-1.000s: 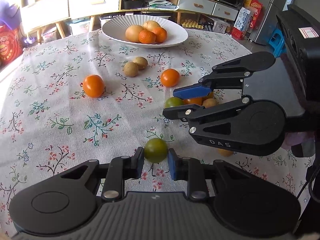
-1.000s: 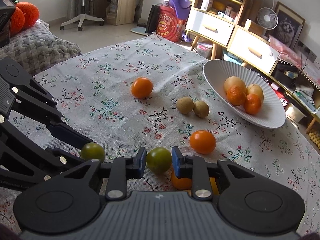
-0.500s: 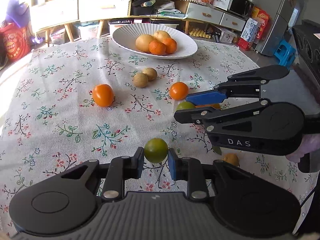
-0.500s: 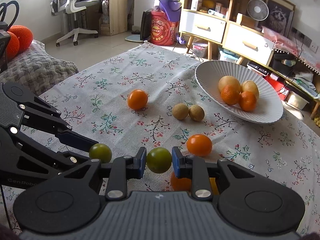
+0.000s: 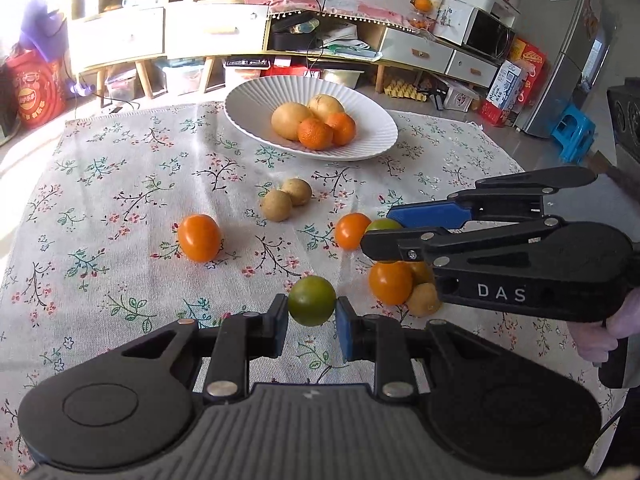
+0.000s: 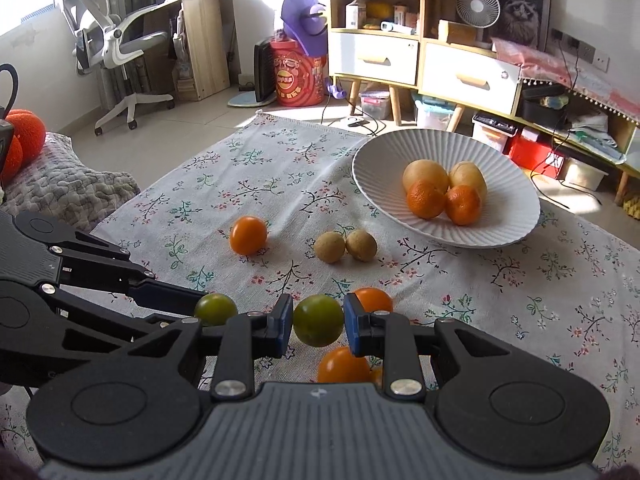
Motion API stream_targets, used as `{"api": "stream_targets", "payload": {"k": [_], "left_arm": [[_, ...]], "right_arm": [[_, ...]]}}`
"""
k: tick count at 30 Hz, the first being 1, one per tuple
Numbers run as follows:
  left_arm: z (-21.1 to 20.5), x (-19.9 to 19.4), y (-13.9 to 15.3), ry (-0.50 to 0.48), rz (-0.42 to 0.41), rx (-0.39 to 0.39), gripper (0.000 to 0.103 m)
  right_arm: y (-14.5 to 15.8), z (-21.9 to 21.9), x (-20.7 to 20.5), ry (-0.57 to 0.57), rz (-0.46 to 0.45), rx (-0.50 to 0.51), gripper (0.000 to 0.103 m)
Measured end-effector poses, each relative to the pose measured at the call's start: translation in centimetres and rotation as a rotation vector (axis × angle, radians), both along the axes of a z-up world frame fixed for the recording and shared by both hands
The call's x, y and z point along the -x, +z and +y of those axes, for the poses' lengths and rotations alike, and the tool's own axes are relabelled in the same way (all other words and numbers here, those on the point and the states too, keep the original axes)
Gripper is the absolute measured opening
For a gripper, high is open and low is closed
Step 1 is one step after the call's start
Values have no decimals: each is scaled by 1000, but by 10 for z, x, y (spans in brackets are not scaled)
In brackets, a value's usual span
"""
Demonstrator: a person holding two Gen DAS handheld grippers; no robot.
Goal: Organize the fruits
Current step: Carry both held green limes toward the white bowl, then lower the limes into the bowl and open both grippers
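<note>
1. Gripping a green fruit (image 5: 311, 300) in your left gripper (image 5: 311, 322): blue pads are pressing on both its sides, and it is hanging clear of the tablecloth (image 5: 120, 200).
2. Your right gripper (image 6: 318, 322) is pinching a second green fruit (image 6: 318, 320) the same way, jaws closed on it, fruit sitting off the cloth.
3. In the left wrist view your right gripper is lying side-on at the right edge, and only a sliver of its green fruit is peeking out past the black finger (image 5: 400, 240).
4. In the right wrist view your left gripper is reaching in from the left with its fruit showing at the fingertips.
5. A white ribbed bowl (image 5: 360, 148) is sitting at the far end of the table, holding two yellowish fruits (image 5: 290, 120) and two small oranges (image 5: 316, 133), all touching.
6. Two brown kiwis (image 5: 277, 205) are lying side by side, touching, between the bowl and your grippers.
7. One orange (image 5: 199, 237) is sitting alone on the cloth, left of the kiwis in the left wrist view.
8. Another orange (image 5: 352, 230) is lying just beside your right gripper's tip.
9. An orange (image 5: 390, 282) and a yellowish fruit (image 5: 424, 300) are clustering under your right gripper, near each other; whether they are touching you cannot tell.
10. Your hand (image 5: 600, 332) is wrapping the right gripper's handle at the frame edge.
</note>
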State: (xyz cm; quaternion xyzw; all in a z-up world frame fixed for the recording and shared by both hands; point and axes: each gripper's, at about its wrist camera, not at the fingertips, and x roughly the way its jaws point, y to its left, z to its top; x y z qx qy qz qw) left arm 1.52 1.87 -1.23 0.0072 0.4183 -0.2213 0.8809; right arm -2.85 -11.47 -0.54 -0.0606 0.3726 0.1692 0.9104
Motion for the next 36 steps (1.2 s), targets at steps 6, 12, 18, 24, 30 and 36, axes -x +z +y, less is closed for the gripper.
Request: {"api": "stream_targets", "payload": {"k": [6,12,18,24,30,36], "left_arm": [[-6,-13,6,37,-10,62,13],[-17,-31,12,71,-35,99,13],[-24,-52,17,94,-62,103,13],[-25,-79,19,116,-75,97,13],[-34,-100,16,120,-79,91,13],[-41,-114,10,103,-87,72,13]], "right_arm": [[6,-15,-4,-54,4,-51,24],[11,-35,-14,-118,7,-116,24],[15,-54,-29,-181,11,-178,25],[14,-74,-55,-246,18,-247,25],[12,-89,-74,-305,11,-275,25],[7,-98,-92,-342,-1,-268,25]]}}
